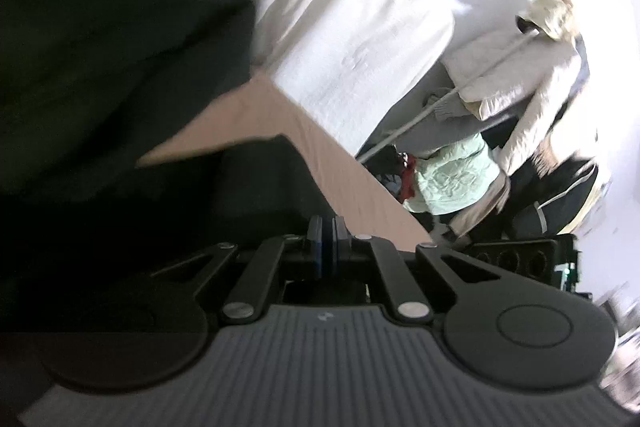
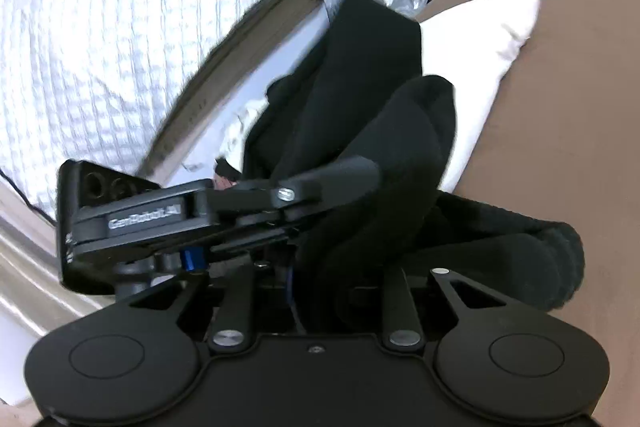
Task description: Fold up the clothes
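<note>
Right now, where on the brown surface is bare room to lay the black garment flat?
Free: the brown surface right of the white cloth, and the strip between the black garment and the white bedding. Crowded: the clothes pile past its edge.

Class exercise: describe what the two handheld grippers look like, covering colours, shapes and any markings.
Left gripper: black linkage bars with silver rivets, blue-edged pads, grey ribbed body, round side discs. Right gripper: all-black body, same bars and discs. From the right wrist view, white "GenRobot.AI" lettering shows on the left.
</note>
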A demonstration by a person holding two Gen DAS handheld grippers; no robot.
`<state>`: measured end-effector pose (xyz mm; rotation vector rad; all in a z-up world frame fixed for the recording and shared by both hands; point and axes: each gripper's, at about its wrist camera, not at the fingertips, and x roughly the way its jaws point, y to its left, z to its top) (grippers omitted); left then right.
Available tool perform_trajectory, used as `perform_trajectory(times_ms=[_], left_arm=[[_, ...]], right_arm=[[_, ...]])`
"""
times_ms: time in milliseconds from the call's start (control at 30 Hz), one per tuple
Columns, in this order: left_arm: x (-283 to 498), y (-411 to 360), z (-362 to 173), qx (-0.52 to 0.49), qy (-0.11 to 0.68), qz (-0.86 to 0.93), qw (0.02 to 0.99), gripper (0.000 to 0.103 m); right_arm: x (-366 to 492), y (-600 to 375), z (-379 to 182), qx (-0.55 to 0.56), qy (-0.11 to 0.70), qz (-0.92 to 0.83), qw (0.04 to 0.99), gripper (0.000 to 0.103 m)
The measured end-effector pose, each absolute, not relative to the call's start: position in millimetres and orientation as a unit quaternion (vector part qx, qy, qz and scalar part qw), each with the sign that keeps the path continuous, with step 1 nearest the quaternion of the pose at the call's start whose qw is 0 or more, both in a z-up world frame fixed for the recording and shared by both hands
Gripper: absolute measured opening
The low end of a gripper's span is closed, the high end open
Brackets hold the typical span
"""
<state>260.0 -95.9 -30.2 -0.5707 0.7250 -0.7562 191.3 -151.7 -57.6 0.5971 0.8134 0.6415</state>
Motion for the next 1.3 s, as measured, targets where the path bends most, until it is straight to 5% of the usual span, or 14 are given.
perform_trajectory(times_ms=[33,100,133,167,267,367,467,567,733,867,933,1133,1300], left_arm=[[255,-93,-20,-0.246,0.324,-0.332,0.851,0.009],[241,-84,1,-0.175,0.269,-0.226,0.92,0.031],[235,-79,6,-0.149,0.243,-0.17,0.943,0.064],[231,-73,8,-0.126,0.217,-0.114,0.961,0.084],[236,-55,1,-0.13,0.211,-0.092,0.964,0.089],[258,-53,-23,-0.169,0.295,-0.165,0.926,0.095],[283,-88,-60,-0.081,0.372,-0.153,0.912,0.103],[286,-117,-76,0.018,0.386,-0.112,0.915,0.103],[287,-144,-83,0.033,0.361,-0.055,0.93,0.1],[300,-147,-88,-0.016,0.339,-0.046,0.939,0.03],[298,-148,-82,-0.038,0.319,-0.035,0.946,0.012],[254,-154,-15,0.114,0.11,0.147,0.976,0.009],[269,-120,28,0.05,0.102,0.133,0.984,0.009]], right_arm=[[185,-159,-55,0.287,0.377,0.298,0.829,0.025],[172,-179,-52,0.289,0.367,0.276,0.84,0.025],[173,-180,-50,0.282,0.359,0.258,0.851,0.025],[174,-184,-48,0.273,0.35,0.237,0.864,0.025],[175,-203,-46,0.284,0.322,0.168,0.888,0.025],[189,-214,-46,0.233,0.302,0.106,0.918,0.025],[200,-222,-58,0.19,0.308,0.08,0.929,0.025],[201,-226,-72,0.197,0.325,0.075,0.922,0.025],[182,-227,-80,0.184,0.323,0.099,0.923,0.026],[166,-235,-74,0.179,0.318,0.104,0.925,0.025],[160,-227,-60,0.161,0.304,0.099,0.934,0.024],[155,-233,17,0.154,0.233,0.099,0.955,0.023],[143,-267,66,0.159,0.189,0.078,0.966,0.023]])
